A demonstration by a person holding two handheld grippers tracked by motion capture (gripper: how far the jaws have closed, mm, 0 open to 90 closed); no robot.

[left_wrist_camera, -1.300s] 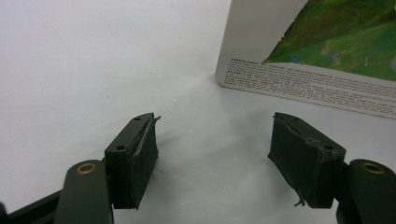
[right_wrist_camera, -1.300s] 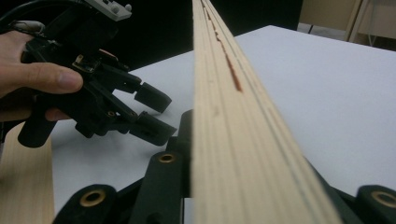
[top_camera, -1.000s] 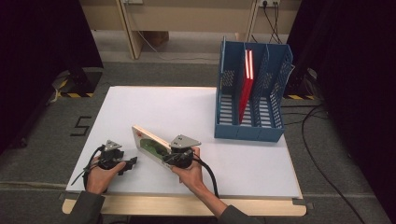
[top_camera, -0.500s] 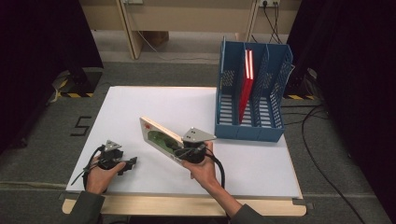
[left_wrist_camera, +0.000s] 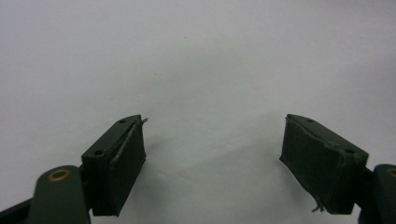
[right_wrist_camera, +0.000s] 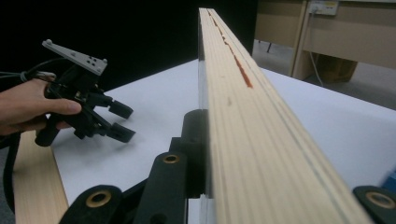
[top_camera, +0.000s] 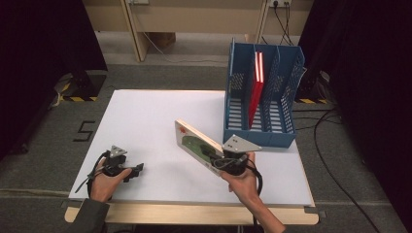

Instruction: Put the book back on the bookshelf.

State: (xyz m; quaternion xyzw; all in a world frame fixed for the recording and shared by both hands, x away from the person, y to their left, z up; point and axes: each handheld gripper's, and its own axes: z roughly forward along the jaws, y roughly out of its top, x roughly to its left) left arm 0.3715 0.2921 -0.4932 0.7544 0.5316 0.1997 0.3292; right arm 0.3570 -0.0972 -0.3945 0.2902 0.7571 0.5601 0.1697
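My right gripper (top_camera: 217, 158) is shut on the lower end of a thin book (top_camera: 193, 140) with a white cover, a green picture and a red mark. It holds the book tilted on edge above the front middle of the white table (top_camera: 150, 114). In the right gripper view the book's pale page edge (right_wrist_camera: 233, 93) runs up between the jaws of the right gripper (right_wrist_camera: 243, 158). My left gripper (top_camera: 132, 171) rests open near the front left of the table, with nothing between its pads (left_wrist_camera: 116, 163), and it appears again as the left gripper (right_wrist_camera: 114, 122).
A blue file rack (top_camera: 262, 124) with several slots stands at the table's right back, a red book (top_camera: 256, 90) upright in its middle slot. A wooden strip (top_camera: 194, 213) edges the table's front. Cables lie on the floor at right.
My right gripper has carried the book to the right, closer to the blue rack. The left gripper has stayed in place.
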